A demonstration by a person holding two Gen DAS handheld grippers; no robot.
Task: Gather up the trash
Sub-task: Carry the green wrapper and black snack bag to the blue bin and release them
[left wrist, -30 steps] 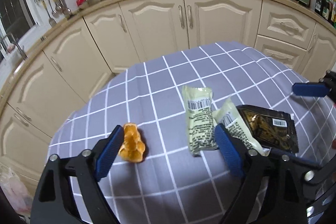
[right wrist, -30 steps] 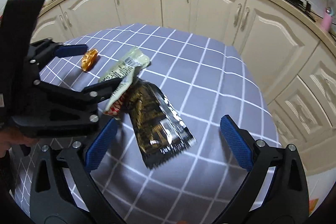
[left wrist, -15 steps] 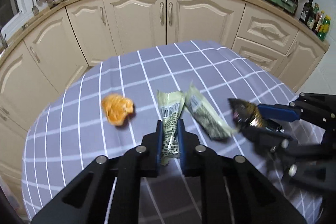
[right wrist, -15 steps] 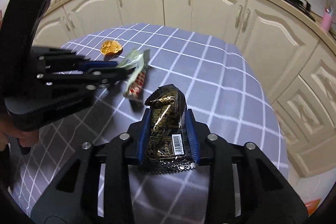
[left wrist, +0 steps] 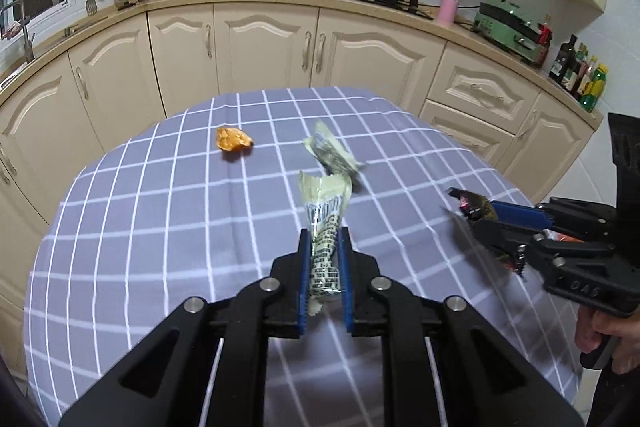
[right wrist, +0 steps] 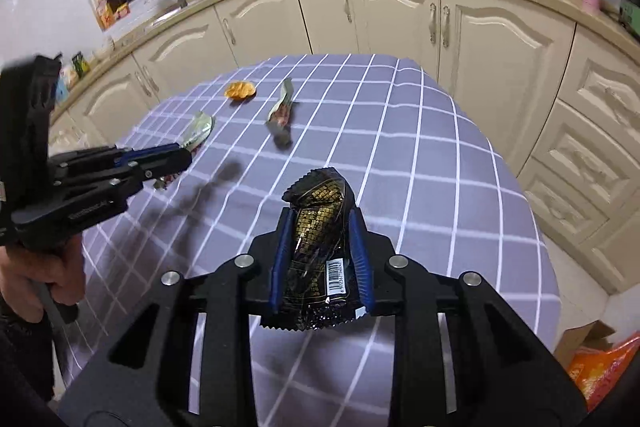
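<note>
The left gripper (left wrist: 324, 247) is clenched on a pale wrapper (left wrist: 326, 215), lifted above the table (left wrist: 160, 227). The right gripper (right wrist: 322, 255) grasps a black wrapper (right wrist: 316, 251).

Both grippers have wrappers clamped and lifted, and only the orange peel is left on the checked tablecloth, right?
Not quite. The left gripper holds a pale green wrapper and the right gripper a black and gold wrapper, but besides the orange peel, a second pale green wrapper also lies on the checked tablecloth. The right wrist view shows it.
</note>
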